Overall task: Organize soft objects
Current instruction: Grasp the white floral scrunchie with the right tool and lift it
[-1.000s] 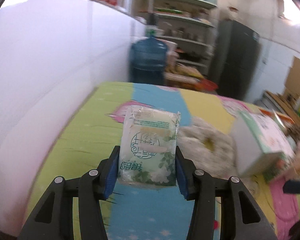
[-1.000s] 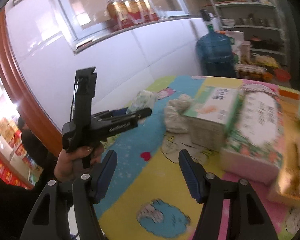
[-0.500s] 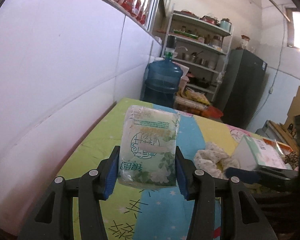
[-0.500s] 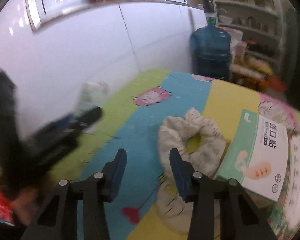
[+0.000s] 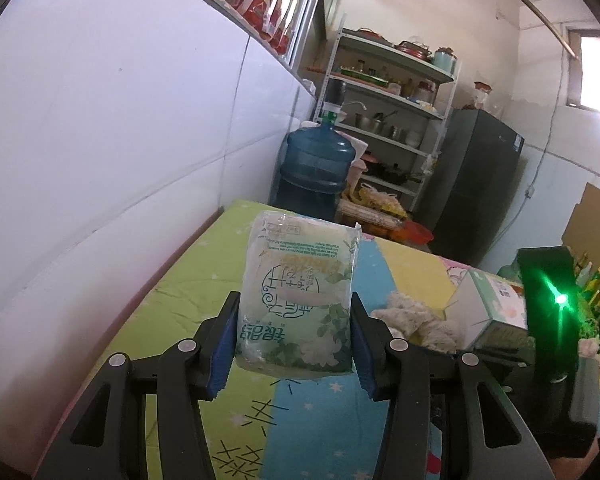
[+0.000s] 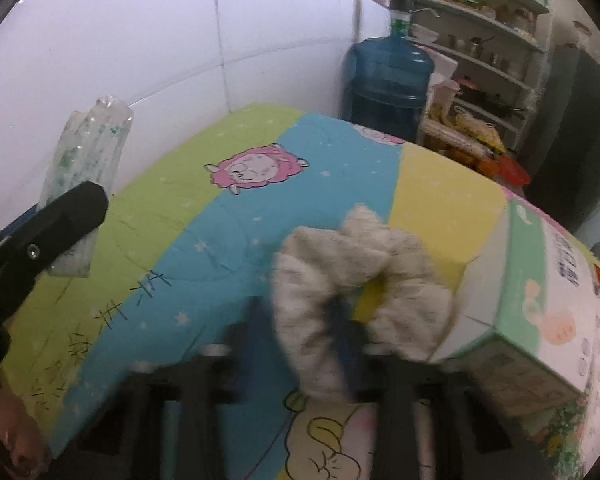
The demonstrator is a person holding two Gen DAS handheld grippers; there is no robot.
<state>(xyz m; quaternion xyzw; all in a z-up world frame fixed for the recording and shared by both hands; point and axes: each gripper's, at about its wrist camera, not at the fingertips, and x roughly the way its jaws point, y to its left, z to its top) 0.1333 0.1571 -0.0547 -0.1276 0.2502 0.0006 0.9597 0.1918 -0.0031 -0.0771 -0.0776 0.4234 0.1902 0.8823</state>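
Note:
A green and white tissue pack stands upright between the blue pads of my left gripper, which is shut on it above the green strip of the mat. From the right wrist view the same pack shows edge-on at the far left. A cream fluffy cloth lies bunched on the mat against a tissue box. My right gripper is blurred, and its jaws are closing with a fold of that cloth pinched between them. The cloth also shows to the right in the left wrist view.
A colourful cartoon mat covers the surface, and a white tiled wall runs along its left edge. Beyond the far end stand a blue water jug, metal shelves and a dark fridge. More boxes crowd the right side.
My right gripper swung forward and down from near the left hand to the cream cloth, and its wide jaws came together on it. The left gripper shifted slightly, still holding the pack.

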